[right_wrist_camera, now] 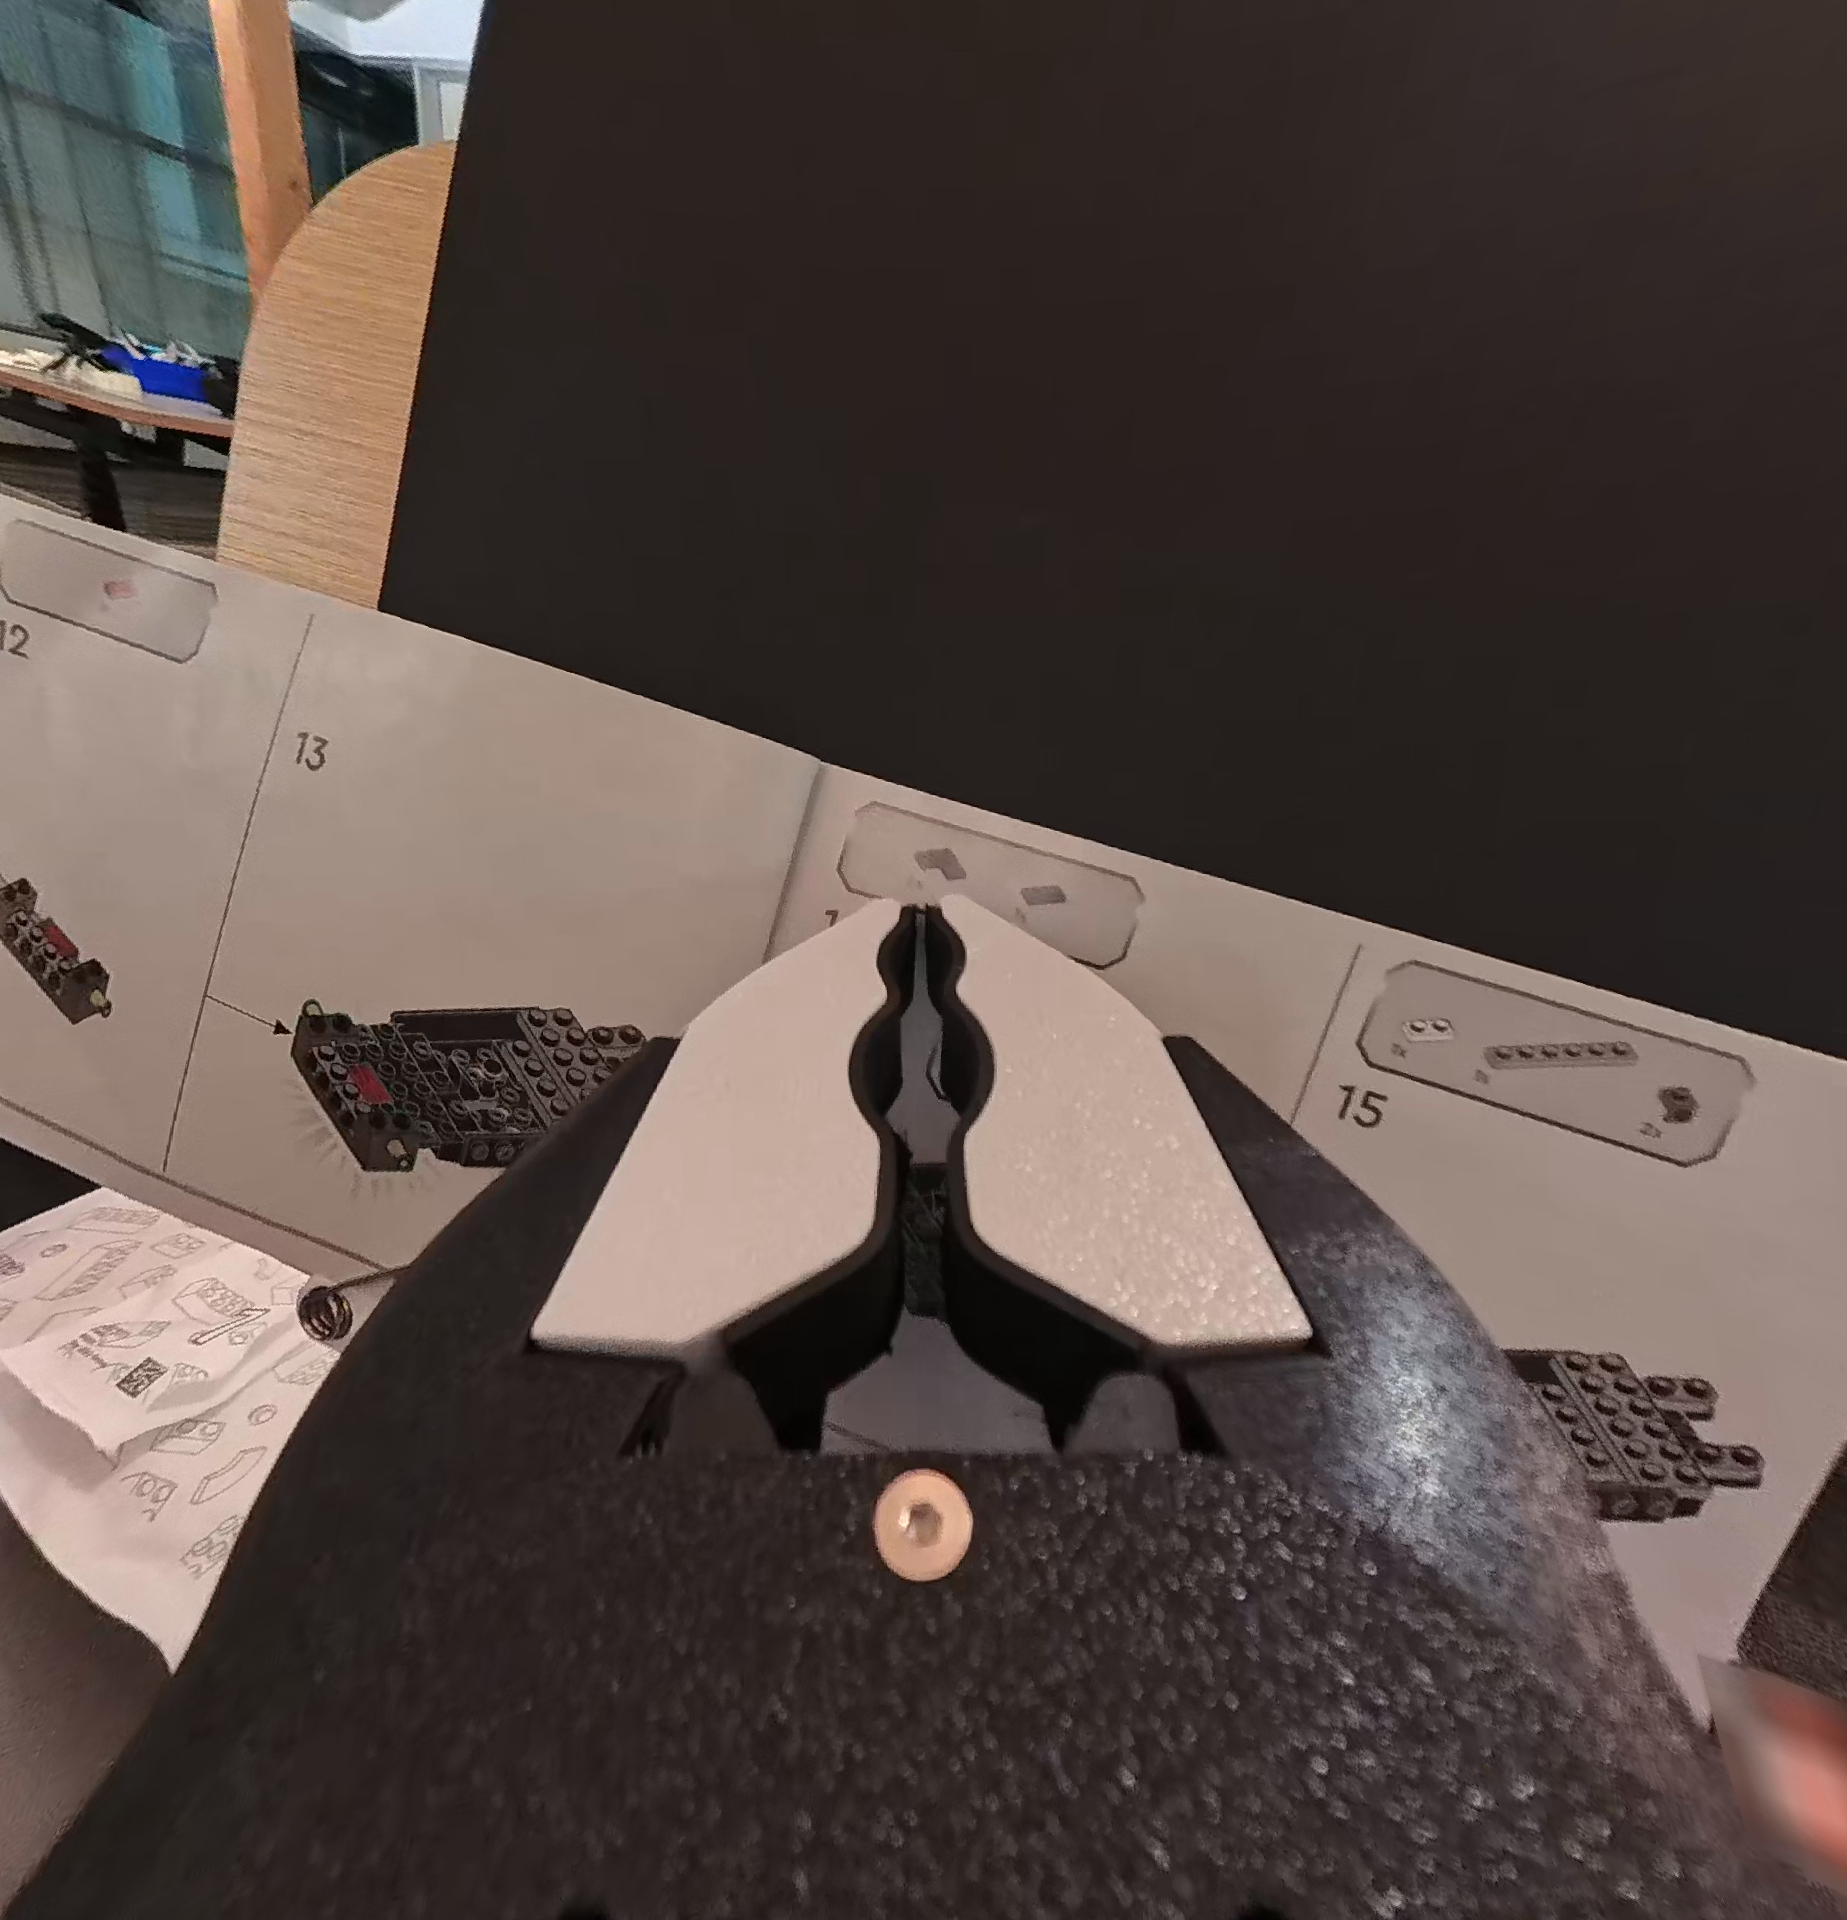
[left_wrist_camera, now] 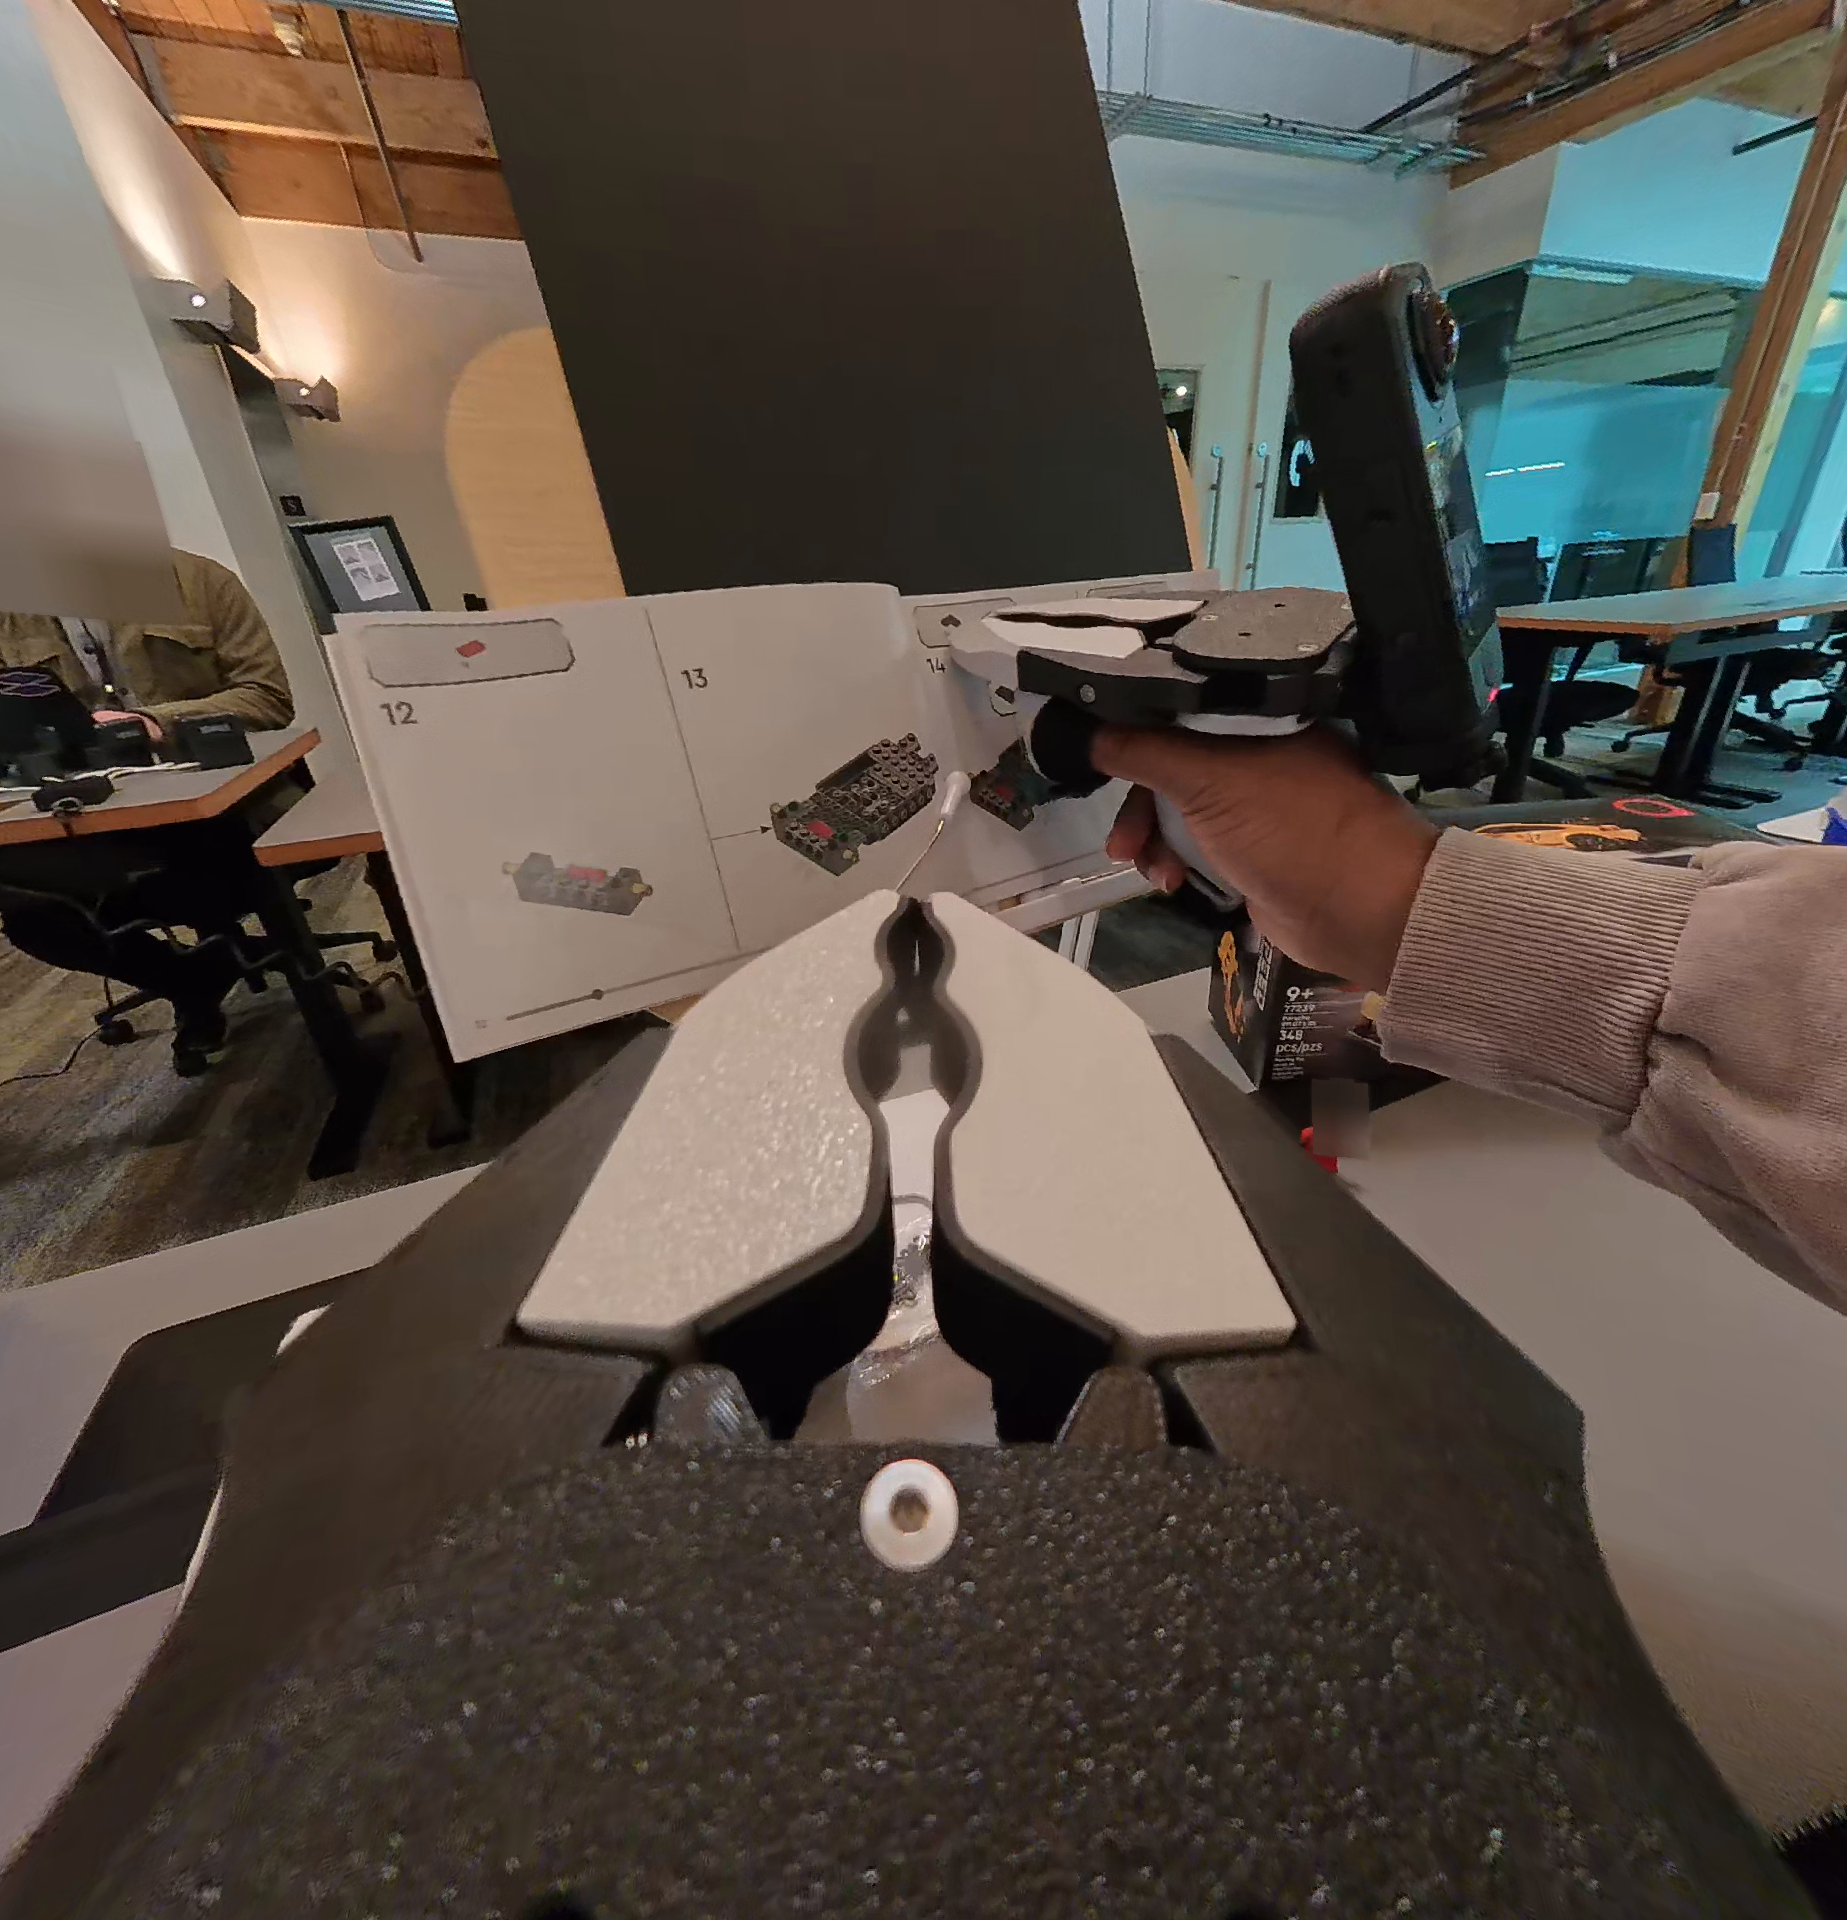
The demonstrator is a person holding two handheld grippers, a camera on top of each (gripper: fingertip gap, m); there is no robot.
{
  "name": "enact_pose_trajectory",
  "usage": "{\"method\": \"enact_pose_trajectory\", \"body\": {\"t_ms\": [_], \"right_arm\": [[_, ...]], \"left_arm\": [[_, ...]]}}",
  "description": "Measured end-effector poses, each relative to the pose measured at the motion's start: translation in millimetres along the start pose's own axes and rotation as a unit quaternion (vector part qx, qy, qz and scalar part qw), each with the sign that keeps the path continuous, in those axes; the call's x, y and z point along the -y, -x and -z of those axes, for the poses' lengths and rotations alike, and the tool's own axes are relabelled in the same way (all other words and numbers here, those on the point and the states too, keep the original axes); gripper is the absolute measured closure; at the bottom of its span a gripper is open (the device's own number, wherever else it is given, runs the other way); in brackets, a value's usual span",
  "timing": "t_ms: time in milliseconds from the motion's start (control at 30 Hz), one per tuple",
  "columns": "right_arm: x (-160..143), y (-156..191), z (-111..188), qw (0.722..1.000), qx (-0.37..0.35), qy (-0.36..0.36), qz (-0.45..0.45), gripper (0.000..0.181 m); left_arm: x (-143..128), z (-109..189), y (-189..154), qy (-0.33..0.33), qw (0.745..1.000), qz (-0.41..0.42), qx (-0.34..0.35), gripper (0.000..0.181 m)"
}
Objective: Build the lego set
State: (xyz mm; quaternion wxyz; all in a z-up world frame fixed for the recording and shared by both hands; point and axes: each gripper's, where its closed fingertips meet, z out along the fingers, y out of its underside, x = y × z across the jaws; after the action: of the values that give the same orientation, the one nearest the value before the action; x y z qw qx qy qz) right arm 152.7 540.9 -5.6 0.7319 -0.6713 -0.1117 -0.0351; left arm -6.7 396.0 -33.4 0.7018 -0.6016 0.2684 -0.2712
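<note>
The open instruction booklet (left_wrist_camera: 545, 810) stands propped against a black board (left_wrist_camera: 846, 312). No loose bricks or built model show. My left gripper (left_wrist_camera: 914, 909) is shut, with nothing seen between its fingers, and points at the booklet from above the white table (left_wrist_camera: 1521, 1299). My right gripper (left_wrist_camera: 966, 652), held by a hand (left_wrist_camera: 1283, 831), hovers in front of the booklet's right page. In the right wrist view it (right_wrist_camera: 924, 912) is shut and empty, close to the booklet (right_wrist_camera: 545, 883).
A black Lego box (left_wrist_camera: 1274, 1023) stands on the table at the right. A crumpled printed paper bag (right_wrist_camera: 119, 1351) and a wire spring (right_wrist_camera: 325, 1311) lie below the booklet. A person sits at a desk (left_wrist_camera: 171, 790) on the left. My right fingertips sit around 20 cm from my left ones.
</note>
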Motion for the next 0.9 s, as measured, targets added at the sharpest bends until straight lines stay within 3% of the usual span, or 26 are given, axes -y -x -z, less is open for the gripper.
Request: {"method": "enact_pose_trajectory", "body": {"t_ms": [400,900], "right_arm": [[-7.8,-22.7,11.4,1.000,-0.019,-0.005,-0.009,0.177],[-3.5,-21.6,23.5,1.000,0.000,-0.008,-0.016,0.177]], "left_arm": [[-8.4,-3.3,-3.8,0.010,1.000,-0.005,-0.006,0.181],[-16.5,-5.5,-4.6,0.023,1.000,-0.011,-0.005,0.181]]}}
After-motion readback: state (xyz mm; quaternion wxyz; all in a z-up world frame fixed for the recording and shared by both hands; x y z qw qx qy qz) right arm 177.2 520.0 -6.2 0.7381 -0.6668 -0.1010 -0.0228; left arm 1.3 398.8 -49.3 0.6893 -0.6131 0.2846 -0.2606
